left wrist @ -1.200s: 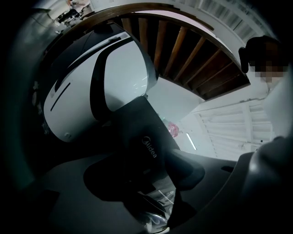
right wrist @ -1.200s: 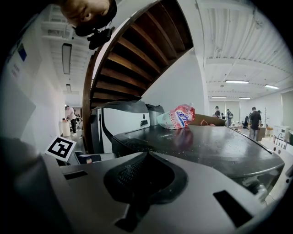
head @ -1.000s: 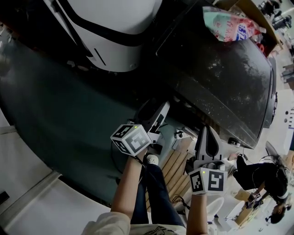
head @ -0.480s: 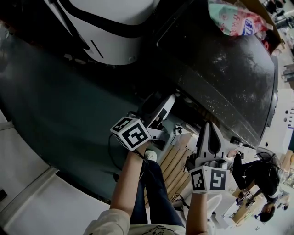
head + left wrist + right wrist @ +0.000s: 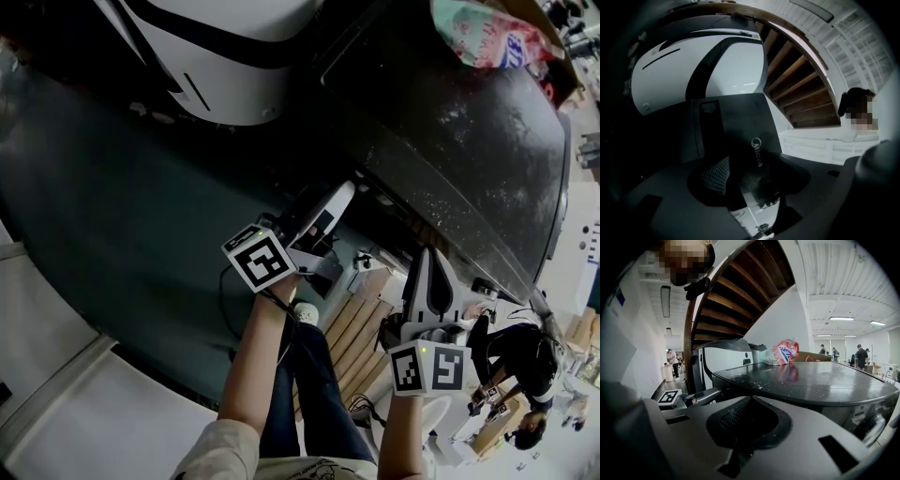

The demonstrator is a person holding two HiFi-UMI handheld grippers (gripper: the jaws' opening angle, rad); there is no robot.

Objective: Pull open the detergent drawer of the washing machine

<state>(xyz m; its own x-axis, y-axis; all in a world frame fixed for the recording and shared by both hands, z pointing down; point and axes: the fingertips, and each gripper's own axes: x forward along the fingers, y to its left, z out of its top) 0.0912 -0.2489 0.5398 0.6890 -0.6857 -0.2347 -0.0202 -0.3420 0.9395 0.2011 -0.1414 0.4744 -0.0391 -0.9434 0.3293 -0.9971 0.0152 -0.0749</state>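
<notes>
The dark washing machine (image 5: 450, 122) fills the upper right of the head view, seen from above. Its glossy drawer front (image 5: 740, 126) carries a logo and runs down between the left jaws. My left gripper (image 5: 314, 220) is at the machine's front left corner. In its own view the left gripper (image 5: 747, 187) has its pads pressed on either side of that panel. My right gripper (image 5: 429, 267) hangs in front of the machine, away from the drawer. In its own view the right gripper (image 5: 747, 427) is shut with nothing in it. How far the drawer stands out is hidden.
A pink detergent bag (image 5: 483, 37) lies on the machine's top (image 5: 811, 380). A white appliance (image 5: 225, 56) stands to the left. Wooden slats (image 5: 361, 328) lie on the floor below. A staircase (image 5: 736, 291) rises overhead. People (image 5: 511, 356) stand at the right.
My left gripper has moved up and forward to the machine's front corner. The right gripper has edged slightly upward and stays shut.
</notes>
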